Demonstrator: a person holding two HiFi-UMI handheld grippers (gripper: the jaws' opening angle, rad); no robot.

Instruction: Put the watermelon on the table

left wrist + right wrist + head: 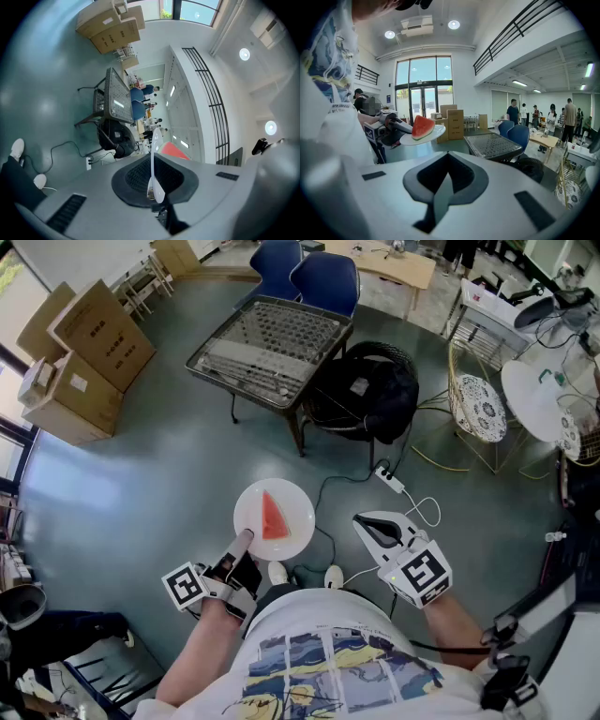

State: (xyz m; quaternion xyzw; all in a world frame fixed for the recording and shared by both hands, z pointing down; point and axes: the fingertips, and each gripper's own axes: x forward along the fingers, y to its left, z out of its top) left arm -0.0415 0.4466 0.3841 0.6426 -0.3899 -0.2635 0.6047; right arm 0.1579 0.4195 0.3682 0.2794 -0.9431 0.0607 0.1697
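Your left gripper (246, 541) clamped on the plate (298, 509) rim, watermelon slice (273, 517) on top; your right gripper (364, 521) closed together, empty.

Watermelon (273, 517) on plate (249, 510), table (267, 352) seemingly well ahead

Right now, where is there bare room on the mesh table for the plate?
The whole mesh table top looks bare, from its near rim to the blue chairs behind. The crowding is beside it: the black bag sits at its right side, with a power strip on the floor nearby.
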